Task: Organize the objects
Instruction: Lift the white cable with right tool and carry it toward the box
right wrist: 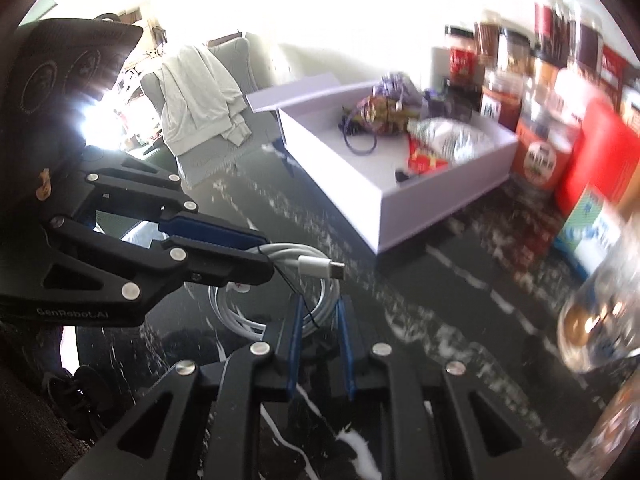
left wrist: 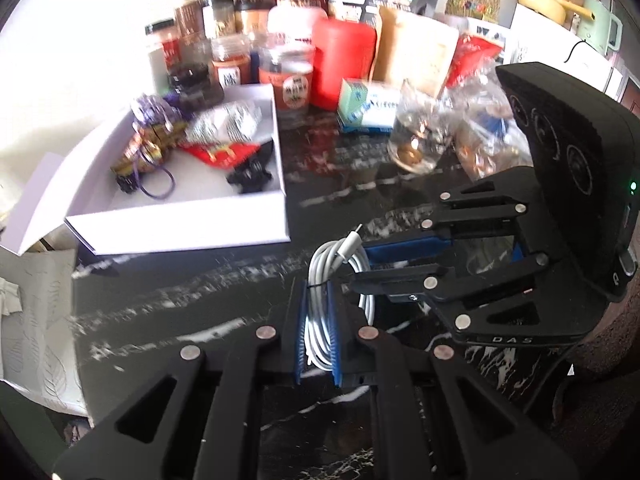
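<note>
Both tools, left and right, grip the coiled white cable; next, one releases for transfer to the white box.

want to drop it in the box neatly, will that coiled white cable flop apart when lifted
Probably stays bundled: a thin tie circles the white cable. The loose plug end may swing. It looks light and soft, so both sets of jaws could squash the loops.

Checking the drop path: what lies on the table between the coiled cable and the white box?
Nothing: in both wrist views only bare dark marble table separates the cable from the box.
</note>
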The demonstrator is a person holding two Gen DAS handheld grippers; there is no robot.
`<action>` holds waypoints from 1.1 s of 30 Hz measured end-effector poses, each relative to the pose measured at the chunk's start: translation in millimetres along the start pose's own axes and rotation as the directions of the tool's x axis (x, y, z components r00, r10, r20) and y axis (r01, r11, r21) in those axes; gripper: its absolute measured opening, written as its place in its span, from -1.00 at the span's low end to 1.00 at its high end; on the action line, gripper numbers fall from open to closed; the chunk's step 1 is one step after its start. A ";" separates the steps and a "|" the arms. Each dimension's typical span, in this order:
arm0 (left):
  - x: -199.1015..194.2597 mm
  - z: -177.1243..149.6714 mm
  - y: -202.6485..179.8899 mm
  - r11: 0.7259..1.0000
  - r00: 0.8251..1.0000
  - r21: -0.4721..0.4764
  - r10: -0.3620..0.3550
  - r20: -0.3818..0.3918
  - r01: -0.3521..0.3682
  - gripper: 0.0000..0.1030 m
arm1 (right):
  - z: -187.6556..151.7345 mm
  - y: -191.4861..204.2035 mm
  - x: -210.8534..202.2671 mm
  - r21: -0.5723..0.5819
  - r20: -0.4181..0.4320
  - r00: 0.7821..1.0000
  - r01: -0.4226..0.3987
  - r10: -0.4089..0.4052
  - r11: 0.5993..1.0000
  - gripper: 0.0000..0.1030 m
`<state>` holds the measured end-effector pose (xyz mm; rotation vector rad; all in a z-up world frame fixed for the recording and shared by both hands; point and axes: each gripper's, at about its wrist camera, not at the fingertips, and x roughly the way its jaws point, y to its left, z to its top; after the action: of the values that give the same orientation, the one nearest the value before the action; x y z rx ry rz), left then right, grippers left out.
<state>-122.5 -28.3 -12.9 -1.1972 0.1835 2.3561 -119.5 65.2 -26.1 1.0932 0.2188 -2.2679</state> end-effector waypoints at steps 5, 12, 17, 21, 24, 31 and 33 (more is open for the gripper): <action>-13.9 15.5 8.3 1.000 0.999 0.004 0.028 0.037 -0.028 -0.82 | 22.7 1.5 -9.9 -0.039 0.035 0.999 0.033 -0.032 0.999 -0.69; -23.7 36.2 22.9 0.998 0.996 0.015 0.058 0.075 -0.059 -0.82 | 52.2 0.1 -12.2 -0.087 0.060 0.997 0.060 -0.055 0.994 -0.69; -23.8 55.8 37.8 0.997 0.992 0.011 0.074 0.099 -0.075 -0.82 | 72.5 -3.7 -11.5 -0.117 0.081 0.994 0.079 -0.070 0.990 -0.69; -18.6 72.7 51.1 0.997 0.990 0.002 0.079 0.113 -0.080 -0.81 | 88.5 -11.4 -7.1 -0.131 0.095 0.991 0.104 -0.092 0.986 -0.69; -11.3 85.8 61.1 0.996 0.989 0.007 0.084 0.119 -0.086 -0.82 | 100.0 -20.1 -2.3 -0.130 0.109 0.989 0.118 -0.104 0.984 -0.69; 11.7 118.5 87.2 0.994 0.986 0.012 0.106 0.129 -0.108 -0.81 | 126.5 -42.5 13.5 -0.122 0.126 0.984 0.138 -0.122 0.983 -0.69; 19.4 125.8 94.0 0.994 0.986 0.014 0.106 0.128 -0.109 -0.81 | 132.4 -49.3 18.1 -0.118 0.129 0.984 0.142 -0.127 0.983 -0.69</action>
<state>-268.2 -61.8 39.0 -1.0468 0.2346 2.5088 -243.7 44.9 40.5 0.8961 0.3929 -2.3943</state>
